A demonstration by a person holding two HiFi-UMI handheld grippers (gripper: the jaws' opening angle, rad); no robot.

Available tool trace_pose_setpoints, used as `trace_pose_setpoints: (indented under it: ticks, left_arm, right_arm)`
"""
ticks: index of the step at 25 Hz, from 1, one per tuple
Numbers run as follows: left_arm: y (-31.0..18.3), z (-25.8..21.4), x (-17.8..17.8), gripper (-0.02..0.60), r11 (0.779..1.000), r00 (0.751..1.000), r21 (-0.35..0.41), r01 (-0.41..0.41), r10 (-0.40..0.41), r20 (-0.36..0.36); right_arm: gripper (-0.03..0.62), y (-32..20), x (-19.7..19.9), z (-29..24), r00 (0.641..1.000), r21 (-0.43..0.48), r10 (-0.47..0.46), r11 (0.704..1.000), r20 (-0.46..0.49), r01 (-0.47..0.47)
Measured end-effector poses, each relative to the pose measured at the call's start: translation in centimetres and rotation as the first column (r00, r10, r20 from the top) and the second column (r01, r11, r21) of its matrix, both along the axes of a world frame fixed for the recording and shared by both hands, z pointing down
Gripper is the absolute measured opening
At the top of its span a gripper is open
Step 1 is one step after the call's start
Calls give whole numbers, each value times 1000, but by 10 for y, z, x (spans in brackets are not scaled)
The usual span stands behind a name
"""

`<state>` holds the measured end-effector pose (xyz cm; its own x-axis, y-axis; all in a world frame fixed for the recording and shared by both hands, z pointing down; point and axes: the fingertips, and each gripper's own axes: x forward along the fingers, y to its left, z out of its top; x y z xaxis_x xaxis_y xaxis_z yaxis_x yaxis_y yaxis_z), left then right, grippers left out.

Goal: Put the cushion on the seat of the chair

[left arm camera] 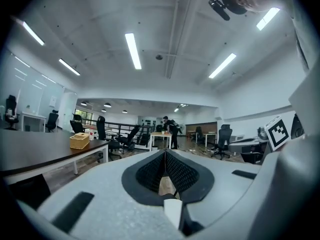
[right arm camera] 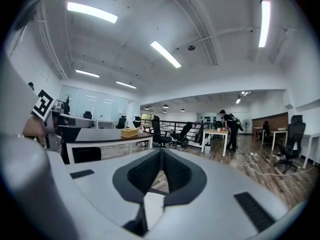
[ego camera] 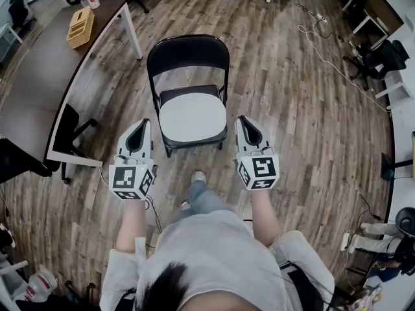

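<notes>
an open office with a wood plank floor (ego camera: 292, 109) and strip lights (left arm camera: 132, 49) overhead. a black folding chair (ego camera: 188, 56) stands in the middle of the floor, its back on the far side. the white cushion (ego camera: 192, 117) lies flat on the chair's seat and covers most of it, with a dark strip of seat showing along the far edge. a long dark table (ego camera: 32, 89) runs along the left, with a wooden box (ego camera: 81, 28) near its far end.

a person (ego camera: 214, 251) stands on the near side of the chair with both arms out. in the head view the left gripper (ego camera: 145, 123) sits just left of the seat's near corner and the right gripper (ego camera: 239, 120) just right of it. neither touches the chair or the cushion. the left gripper view shows its jaws pressed together tip to tip with nothing between them. the right gripper view shows the same, jaws closed and empty. both point out across the room toward desks, office chairs and a standing figure (right arm camera: 227, 125) far off.
</notes>
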<state>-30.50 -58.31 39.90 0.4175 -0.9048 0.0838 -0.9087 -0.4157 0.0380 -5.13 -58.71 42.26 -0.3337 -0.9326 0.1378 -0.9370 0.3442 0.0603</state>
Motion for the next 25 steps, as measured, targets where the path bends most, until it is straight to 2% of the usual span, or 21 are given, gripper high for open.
trace_pose_setpoints:
  ticks: [6, 11, 25]
  left_arm:
    - [28, -20, -3, 12, 998, 1000, 55, 21, -22, 11]
    - [45, -33, -9, 12, 996, 999, 81, 43, -40, -33]
    - [73, -57, -2, 12, 989, 999, 143, 20, -16, -31]
  right_arm:
    - [23, 27, -3, -24, 1000, 58, -21, 998, -24, 22]
    - [23, 45, -3, -40, 1000, 104, -9, 995, -22, 11]
    - [23, 73, 2, -59, 1000, 145, 7, 989, -6, -6]
